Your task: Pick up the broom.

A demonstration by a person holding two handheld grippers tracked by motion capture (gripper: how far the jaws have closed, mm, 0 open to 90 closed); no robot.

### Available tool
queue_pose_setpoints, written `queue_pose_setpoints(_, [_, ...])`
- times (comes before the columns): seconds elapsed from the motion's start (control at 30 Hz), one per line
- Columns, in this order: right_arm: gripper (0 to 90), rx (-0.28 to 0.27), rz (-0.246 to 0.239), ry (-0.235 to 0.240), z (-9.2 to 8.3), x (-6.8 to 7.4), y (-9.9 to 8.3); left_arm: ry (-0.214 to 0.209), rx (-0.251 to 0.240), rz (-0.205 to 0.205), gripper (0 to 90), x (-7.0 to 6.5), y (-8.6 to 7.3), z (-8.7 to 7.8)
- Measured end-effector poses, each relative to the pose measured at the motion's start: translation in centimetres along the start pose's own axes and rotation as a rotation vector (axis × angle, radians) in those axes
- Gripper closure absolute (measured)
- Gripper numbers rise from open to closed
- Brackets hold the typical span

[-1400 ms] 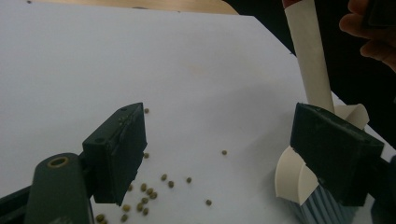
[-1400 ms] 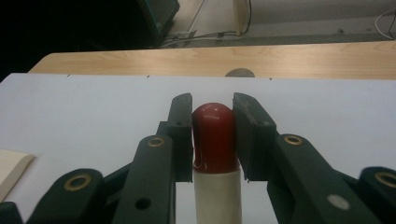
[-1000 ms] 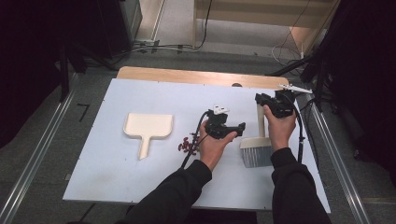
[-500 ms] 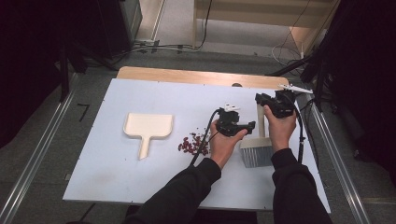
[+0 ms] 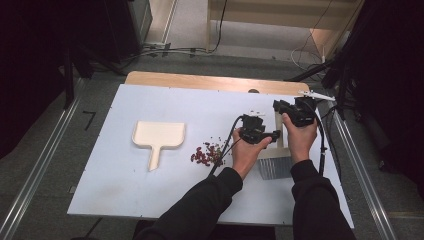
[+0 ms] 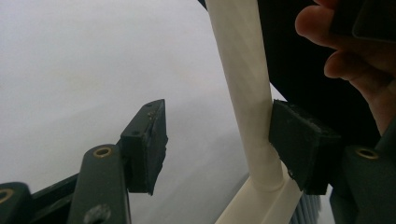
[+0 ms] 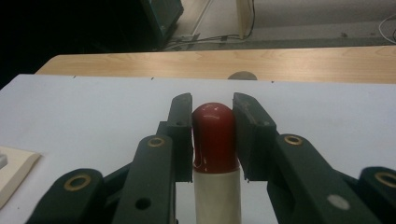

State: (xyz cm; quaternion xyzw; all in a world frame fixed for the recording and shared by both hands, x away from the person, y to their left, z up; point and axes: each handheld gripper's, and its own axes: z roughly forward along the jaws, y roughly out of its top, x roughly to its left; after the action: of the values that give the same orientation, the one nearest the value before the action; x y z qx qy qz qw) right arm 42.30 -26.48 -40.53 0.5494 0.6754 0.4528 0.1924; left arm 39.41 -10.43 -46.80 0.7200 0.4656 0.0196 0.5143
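A brush stands with its grey bristles (image 5: 275,168) on the white table (image 5: 150,200) and its white handle (image 5: 279,131) rising. My right gripper (image 5: 279,107) is shut on the handle's red cap (image 7: 213,140). My left gripper (image 5: 274,135) reaches in from the left, lower on the handle (image 6: 243,84). In the left gripper view (image 6: 218,126) the handle lies between the jaws, against the right pad (image 6: 299,140) and apart from the left pad. These jaws have just been closing. A pile of red bits (image 5: 206,154) lies left of the left hand, and a cream dustpan (image 5: 159,136) farther left.
A wooden strip (image 5: 200,80) edges the table's far side. Cables (image 5: 324,145) trail from both grippers along the right side. Metal rails (image 5: 45,165) flank the table on the floor. A dark cabinet (image 7: 159,14) stands beyond the far edge.
My left gripper has moved right, away from the red bits and up to the brush handle. The pile now lies uncovered. The right gripper and brush have stayed put.
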Motion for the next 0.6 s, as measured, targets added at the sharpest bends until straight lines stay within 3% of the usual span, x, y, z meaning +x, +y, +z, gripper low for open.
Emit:
queue_pose_setpoints(0.37, [67.7, -0.003, -0.004, 0.0, 0.0, -0.1, 0.0, -0.057, 0.001, -0.026, 46.3, 0.0, 0.5, 0.4])
queue_pose_setpoints(0.6, [67.7, -0.006, -0.003, 0.003, -0.1, 0.0, 0.0, -0.092, 0.017, -0.036, 57.1, -0.3, 0.5, 1.1])
